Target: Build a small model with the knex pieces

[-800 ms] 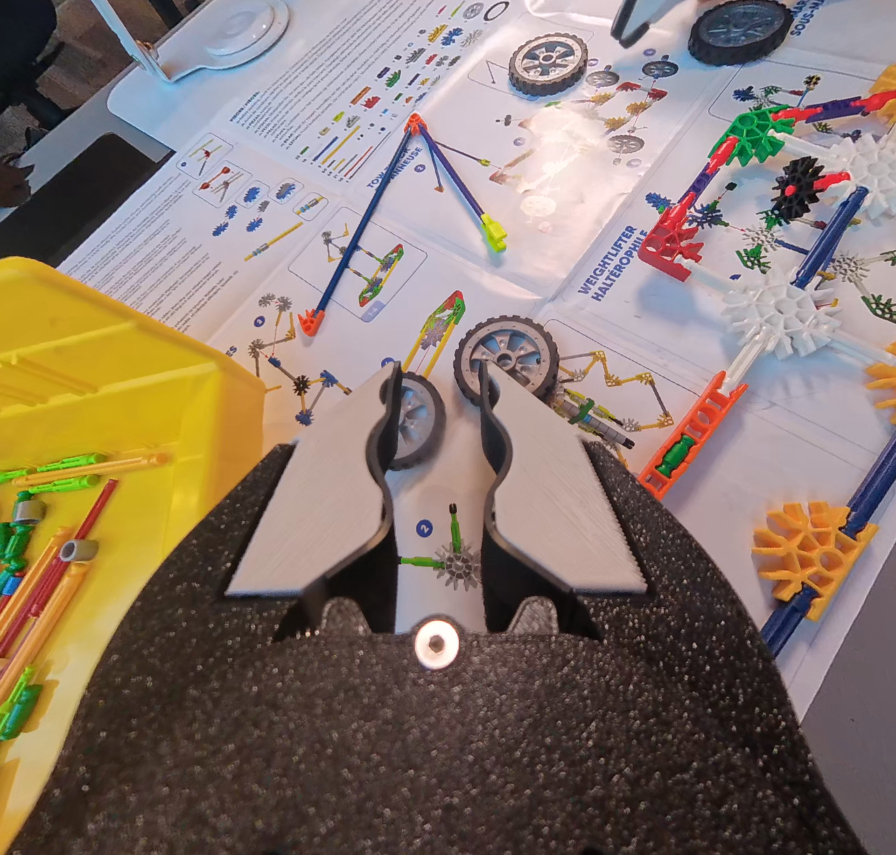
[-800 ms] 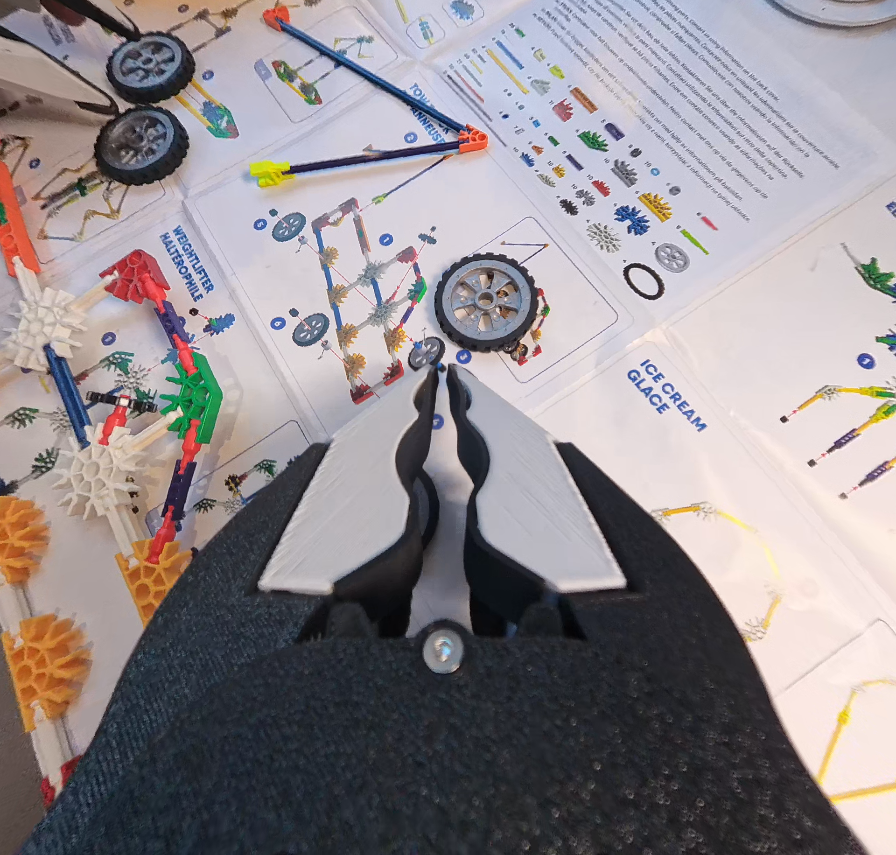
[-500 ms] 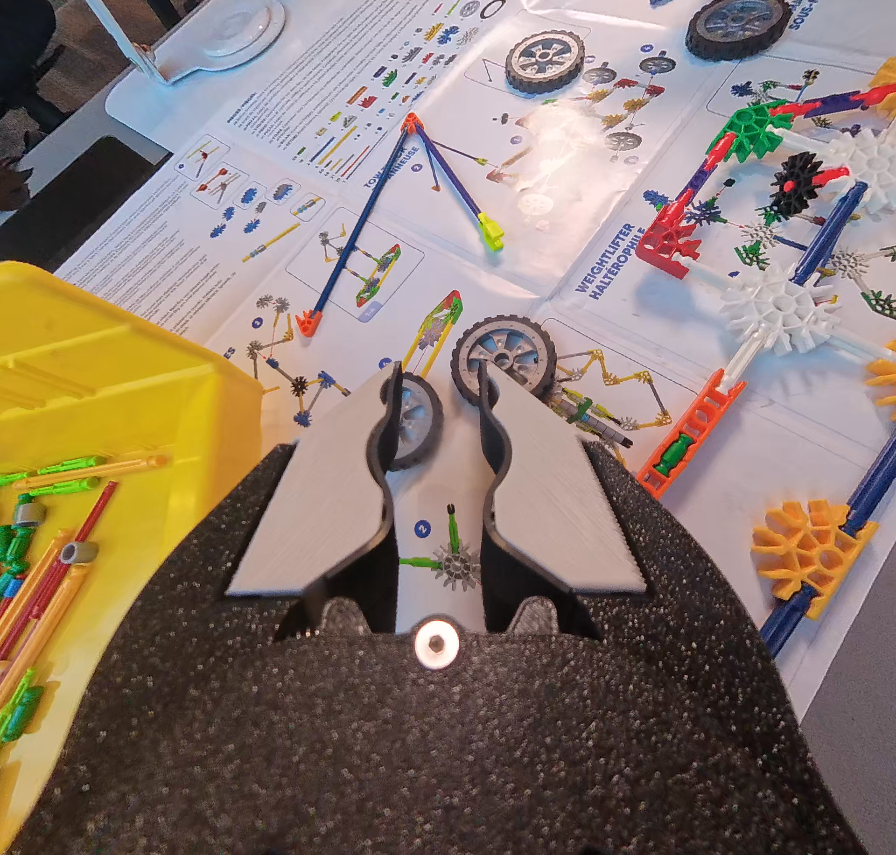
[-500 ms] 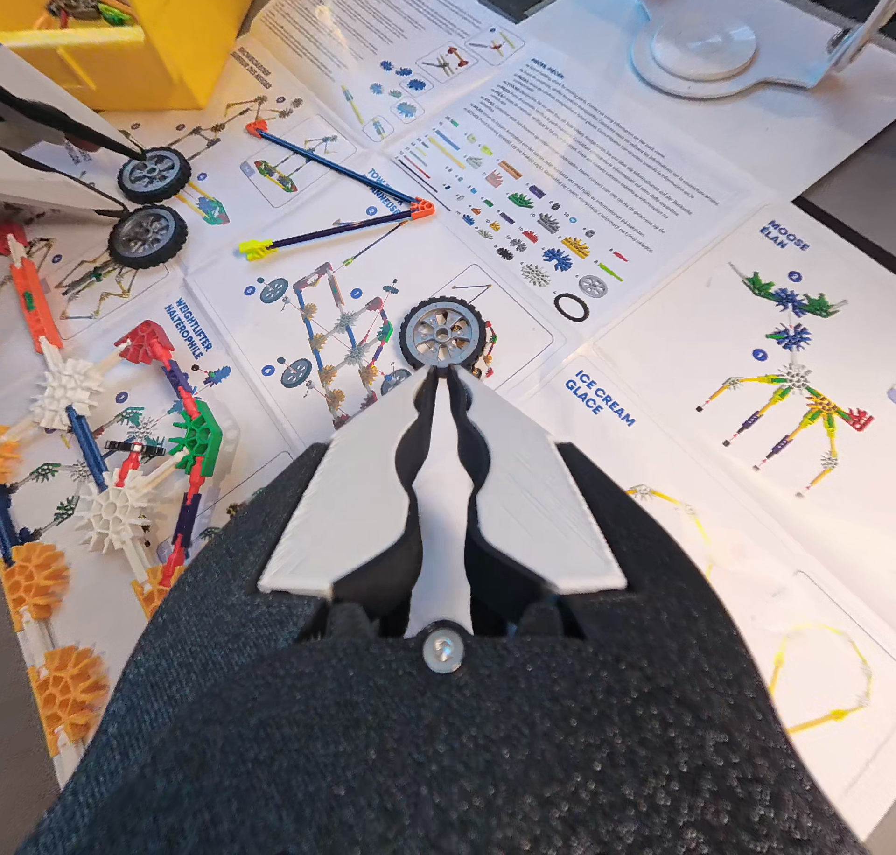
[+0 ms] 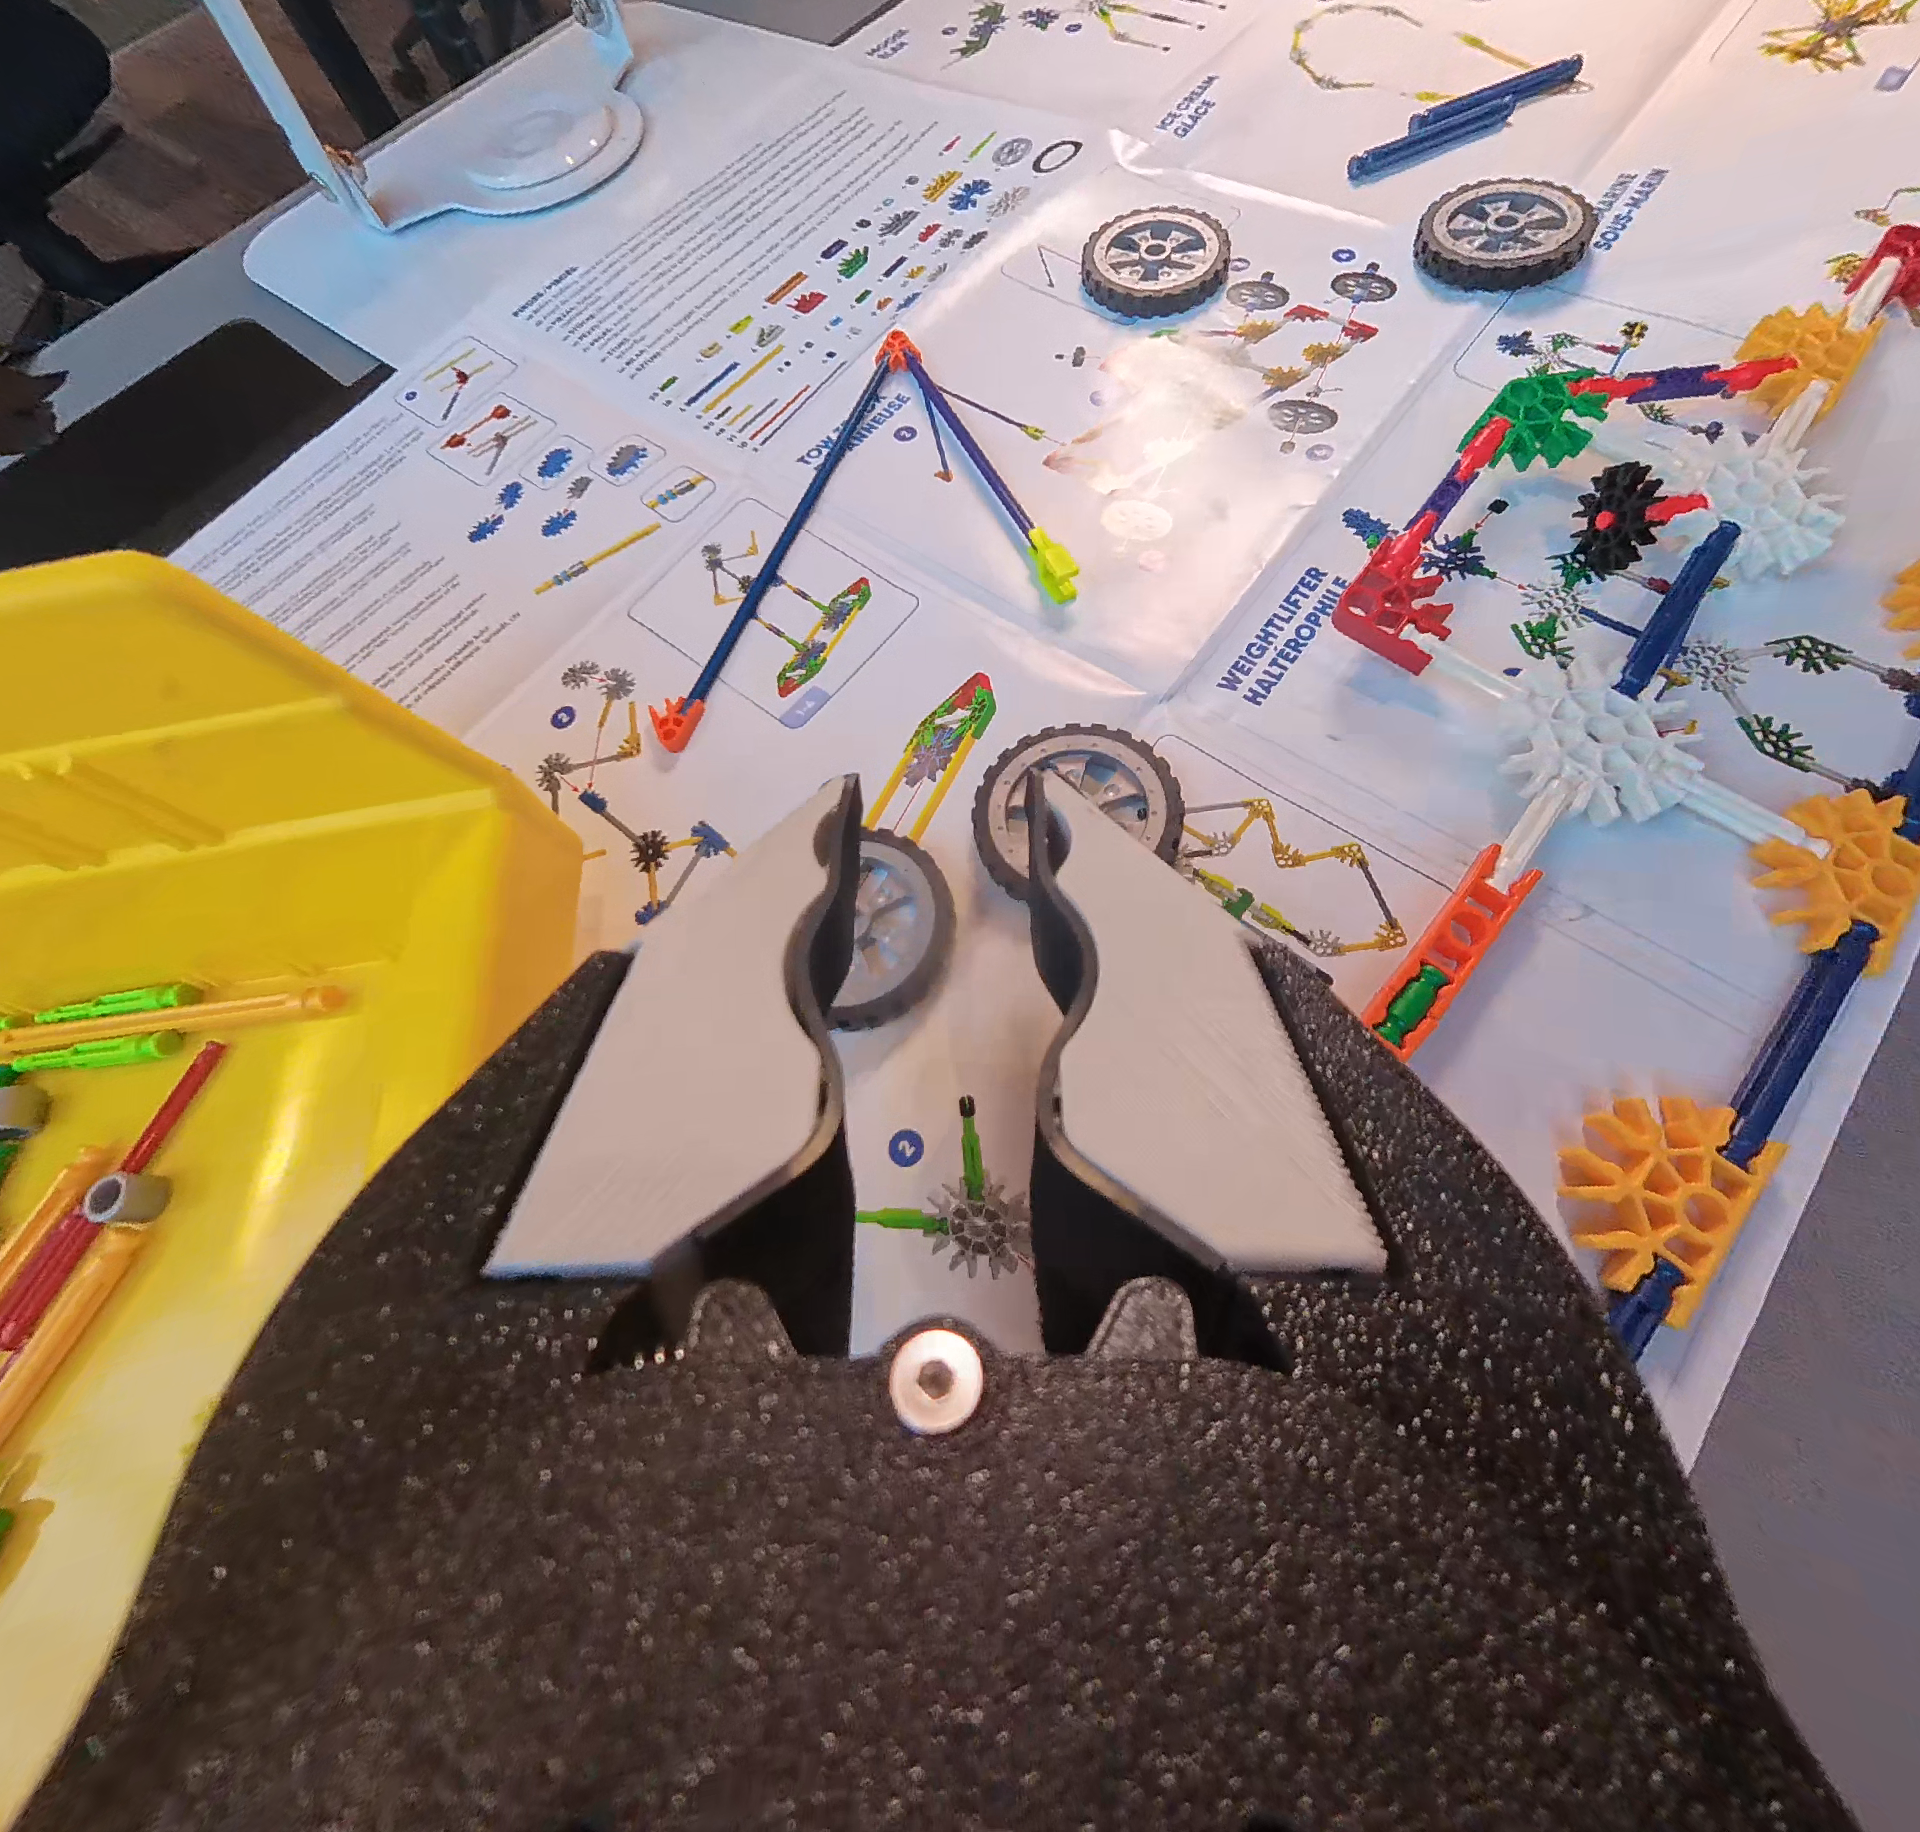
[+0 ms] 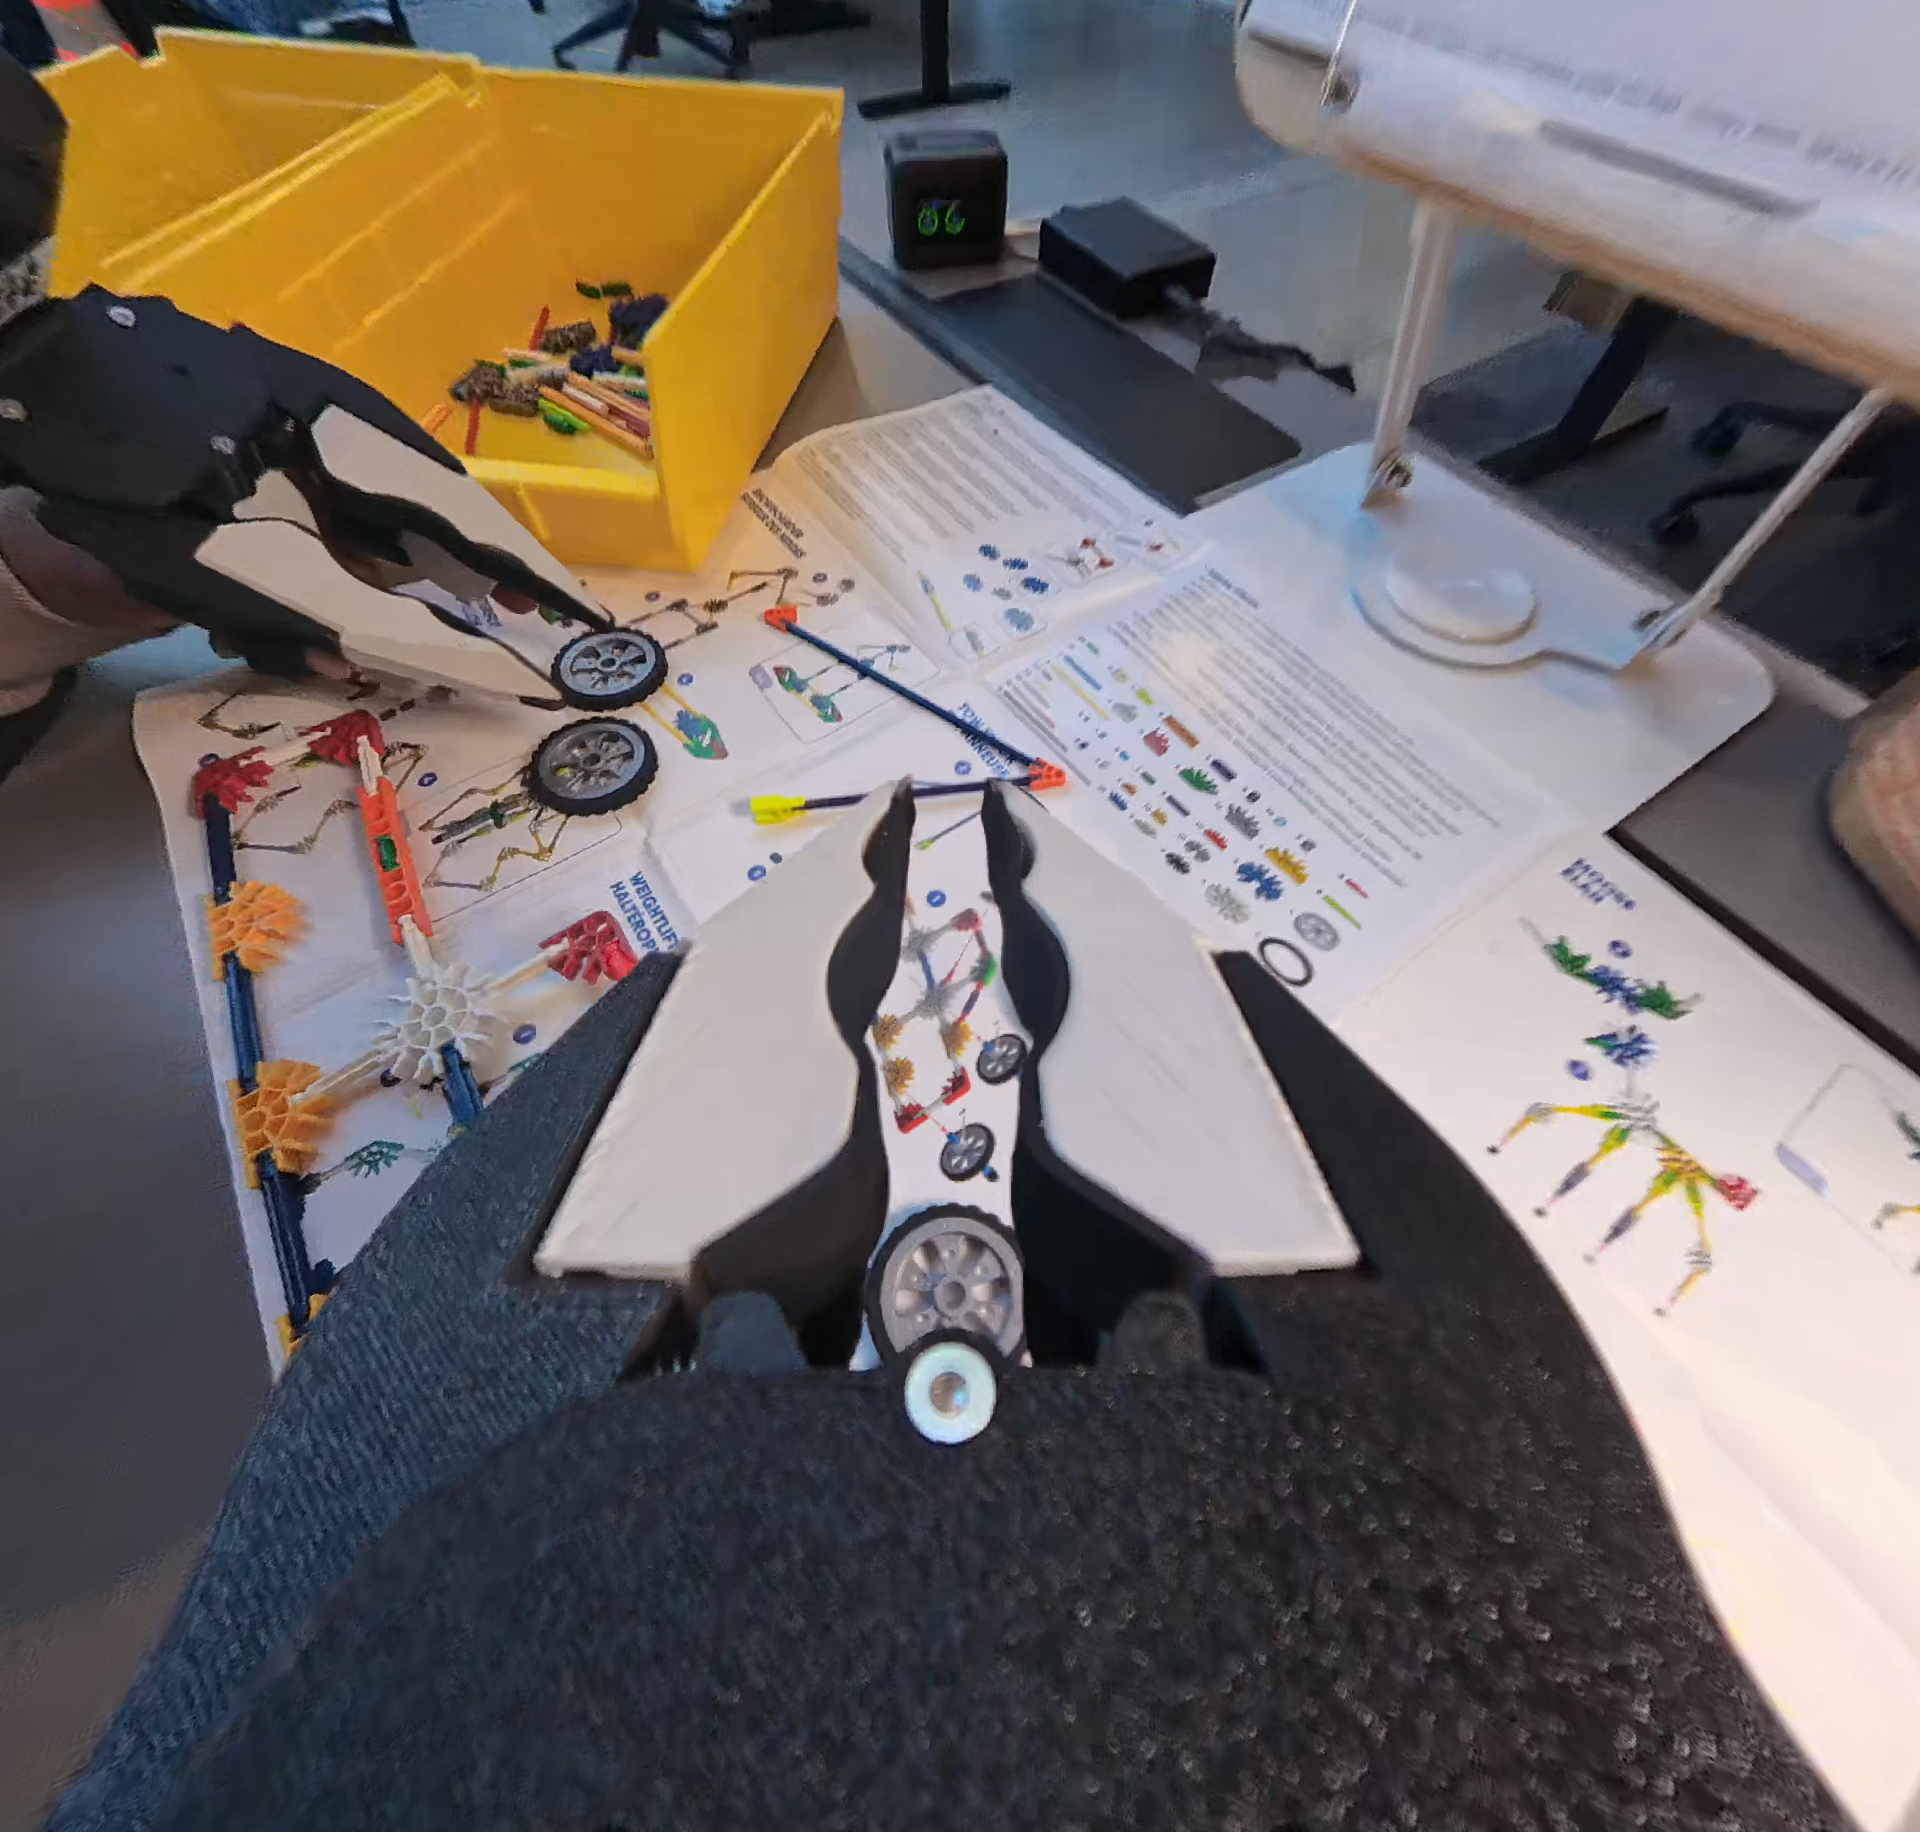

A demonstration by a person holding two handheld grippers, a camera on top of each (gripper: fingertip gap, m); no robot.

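Wide open and empty at mid-frame, the left gripper (image 5: 940, 785) noses between the near toy wheel (image 5: 888, 935) and far toy wheel (image 5: 1081, 806), which look light, stiff and grippy-tyred, best pinched across the tread, while the right gripper (image 6: 948, 795) hangs slightly parted, holding nothing.

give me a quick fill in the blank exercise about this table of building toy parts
1. The bin beside the left gripper is ___ in colour.
2. In the left wrist view, ___ black-tyred wheels lie on the instruction sheet.
3. The connector joining the two blue rods at their far end is ___.

Missing words: yellow; four; orange
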